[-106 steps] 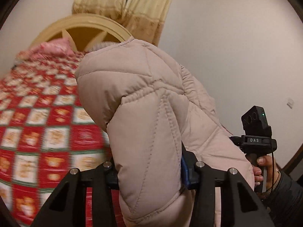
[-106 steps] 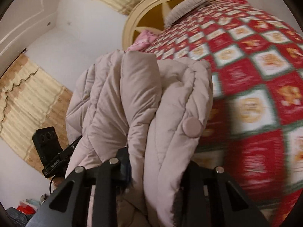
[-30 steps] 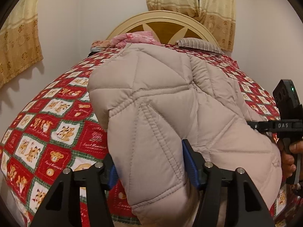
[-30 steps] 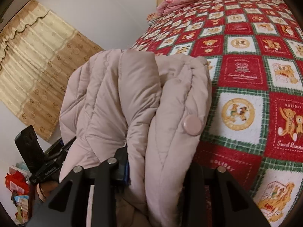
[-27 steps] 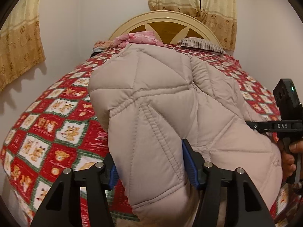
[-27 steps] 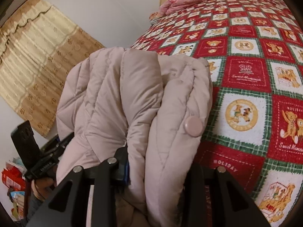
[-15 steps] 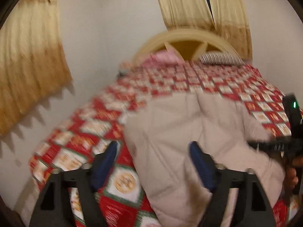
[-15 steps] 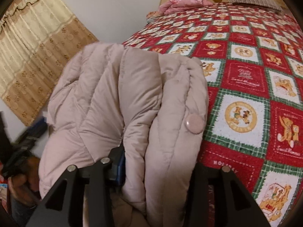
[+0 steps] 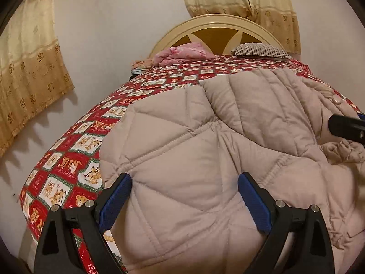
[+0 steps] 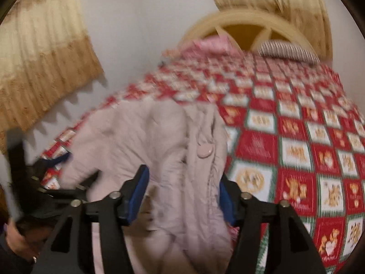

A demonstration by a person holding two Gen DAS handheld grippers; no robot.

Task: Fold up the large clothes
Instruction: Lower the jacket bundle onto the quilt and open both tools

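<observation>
A pale pink quilted puffer coat [image 9: 216,141] lies in a heap on the near corner of a bed with a red, white and green bear-print cover [image 9: 91,127]. My left gripper [image 9: 184,201] is open, its blue pads on either side of the coat's near edge without pinching it. In the right wrist view the coat [image 10: 155,141] lies bunched, a round pink button [image 10: 205,151] showing. My right gripper [image 10: 182,196] is open with the coat's edge between its pads. The right gripper's tip [image 9: 346,127] shows at the left view's right edge.
A cream arched headboard [image 9: 216,25] stands at the far end, with a pink bundle [image 9: 184,53] and a striped pillow [image 9: 260,50] in front of it. Yellow curtains [image 9: 25,68] hang on the left wall and behind the headboard. The bed cover [image 10: 296,141] stretches out to the right.
Both grippers held the coat lifted and pinched; now the coat lies on the bed and both have opened and drawn back a little.
</observation>
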